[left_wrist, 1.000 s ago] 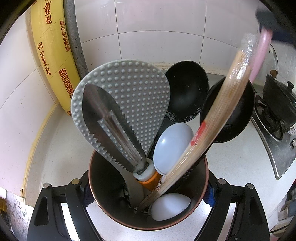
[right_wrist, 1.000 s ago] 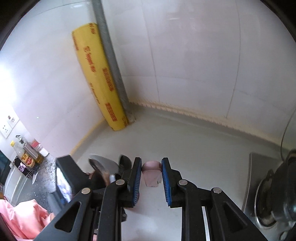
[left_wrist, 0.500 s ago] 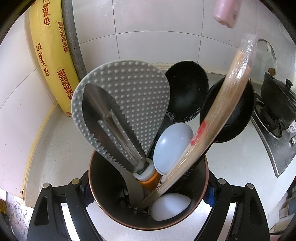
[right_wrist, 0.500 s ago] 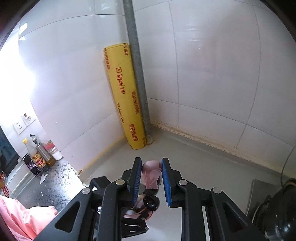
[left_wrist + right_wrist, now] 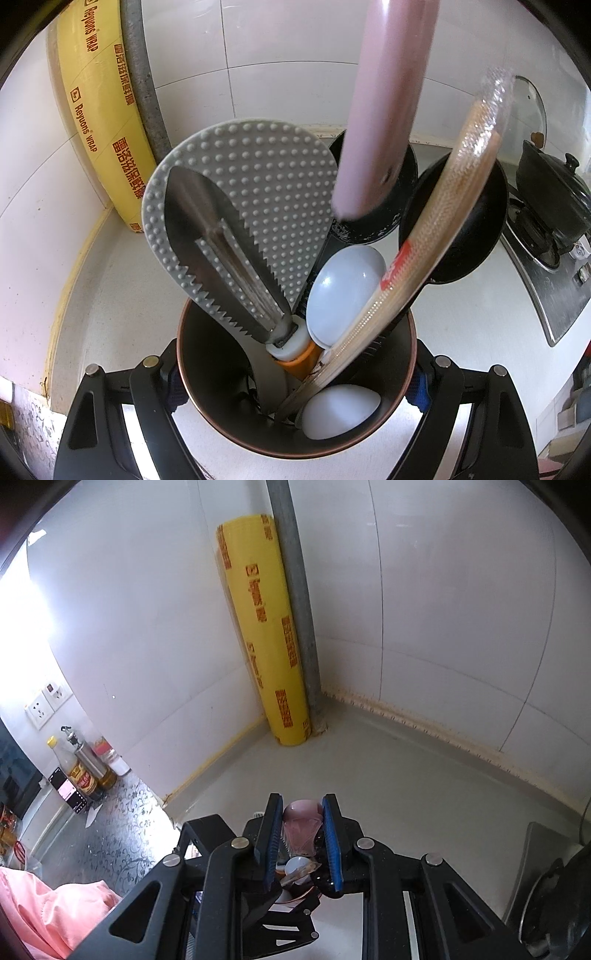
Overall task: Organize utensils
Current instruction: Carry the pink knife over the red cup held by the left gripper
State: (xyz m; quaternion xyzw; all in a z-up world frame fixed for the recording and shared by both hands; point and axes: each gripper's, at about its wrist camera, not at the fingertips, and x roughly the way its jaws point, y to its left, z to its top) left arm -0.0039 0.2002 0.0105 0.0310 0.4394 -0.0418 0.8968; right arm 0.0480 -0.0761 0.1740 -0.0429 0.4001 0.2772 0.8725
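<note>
My left gripper [image 5: 295,380] is shut on a dark utensil holder [image 5: 210,373] with a copper rim, one finger on each side. Standing in it are a grey dotted rice paddle [image 5: 266,192], a serrated metal scraper [image 5: 221,251], two black ladles [image 5: 472,229], wrapped chopsticks [image 5: 443,206] and white spoons [image 5: 343,288]. A pink utensil handle [image 5: 384,110] hangs down from the top, its end just above the paddle and ladles. In the right wrist view my right gripper [image 5: 301,834] is shut on that pink utensil [image 5: 301,821], directly over the holder.
A yellow cling-wrap roll [image 5: 99,110] leans in the tiled corner beside a grey pipe [image 5: 295,590]. A stove with a black pot [image 5: 550,199] is on the right. Bottles [image 5: 81,771] stand at far left, with a pink sleeve [image 5: 44,915] below them.
The pink utensil came from the upper right and now hangs low over the holder. The right gripper moved above the holder. The left gripper and holder stayed still.
</note>
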